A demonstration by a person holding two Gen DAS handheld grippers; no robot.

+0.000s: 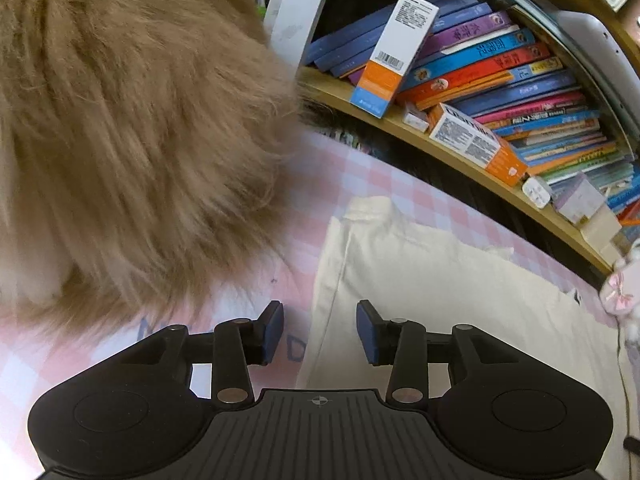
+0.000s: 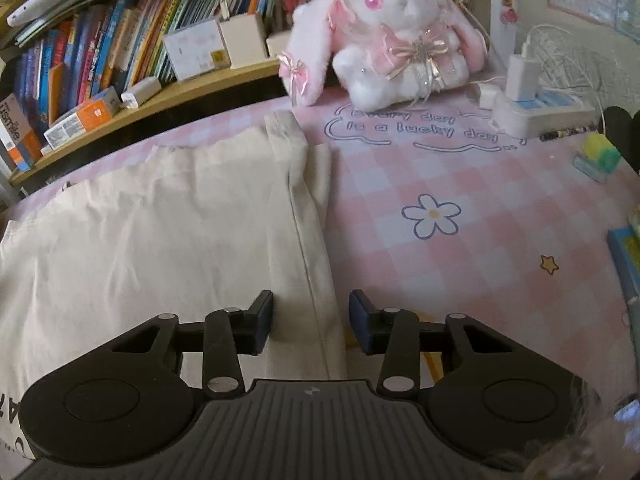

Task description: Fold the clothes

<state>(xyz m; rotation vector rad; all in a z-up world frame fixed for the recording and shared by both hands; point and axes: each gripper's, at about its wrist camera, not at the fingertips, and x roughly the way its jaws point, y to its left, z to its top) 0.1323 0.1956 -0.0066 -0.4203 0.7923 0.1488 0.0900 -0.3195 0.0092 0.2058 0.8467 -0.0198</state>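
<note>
Two grippers are poised over one pink-and-white checked table cover (image 2: 460,240), which is laid flat as the working surface, so a fold can be pressed against something even.

The cream cotton garment (image 2: 160,240) is spread flat on that cover, near its front edge, left of centre in the right wrist view. A narrow strip along its right side is already turned over, judging by the seam line running toward the camera. That reads as a first lengthwise fold, done or partly done. Dark print is seen at its lower left corner, too cropped to read.

A tan long-pile furry mass (image 1: 132,140) fills the left of the left wrist view, just beside the garment; what it is cannot be told.

The curved wooden bookshelf (image 2: 168,96) with its row of books is kept behind the table, clear of the folding area. A white-and-pink plush rabbit (image 2: 384,36) and a white power strip (image 2: 536,112) are parked at the far edge, also out of the way.

The right gripper (image 2: 310,320) is held with jaws partly apart, straddling the folded right edge; nothing is pinched. The left gripper (image 1: 320,332) is likewise partly apart over the garment's left edge, pads empty. Placement at opposite edges suggests a two-point pickup is being set up.
</note>
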